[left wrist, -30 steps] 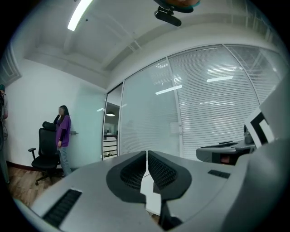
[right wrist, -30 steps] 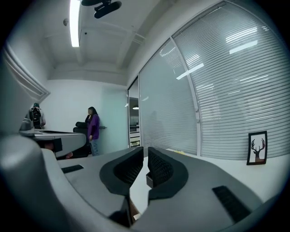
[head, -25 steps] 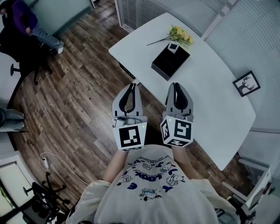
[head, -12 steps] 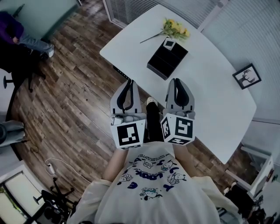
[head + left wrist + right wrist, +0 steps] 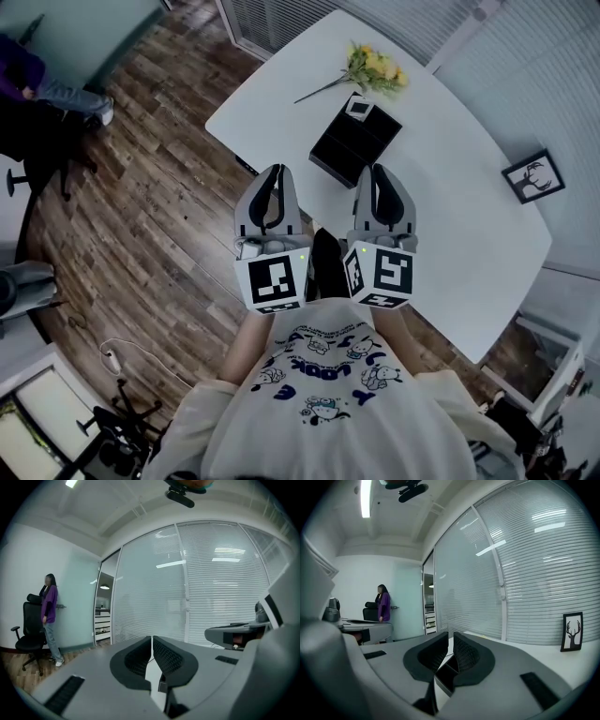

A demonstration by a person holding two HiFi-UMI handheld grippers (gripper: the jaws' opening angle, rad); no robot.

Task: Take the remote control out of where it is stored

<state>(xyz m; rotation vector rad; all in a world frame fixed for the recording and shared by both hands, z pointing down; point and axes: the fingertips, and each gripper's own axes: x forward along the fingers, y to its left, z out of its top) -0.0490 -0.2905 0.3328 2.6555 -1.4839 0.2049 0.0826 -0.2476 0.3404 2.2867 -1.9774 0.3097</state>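
Observation:
A black storage box lies on the white table. At the box's far end sits a small light-edged item; I cannot tell whether it is the remote control. My left gripper hangs over the table's near edge, short of the box, with its jaws shut and nothing in them. The right gripper is over the table just in front of the box, likewise shut and empty. Both point level across the room.
Yellow flowers lie beyond the box. A framed deer picture stands at the table's right edge. A person stands by an office chair at the far left. Blinds cover the glass walls.
Both grippers have edged forward to the table together, jaws still shut. The box now lies closer in front of them, and a dark leg shows between the grippers.

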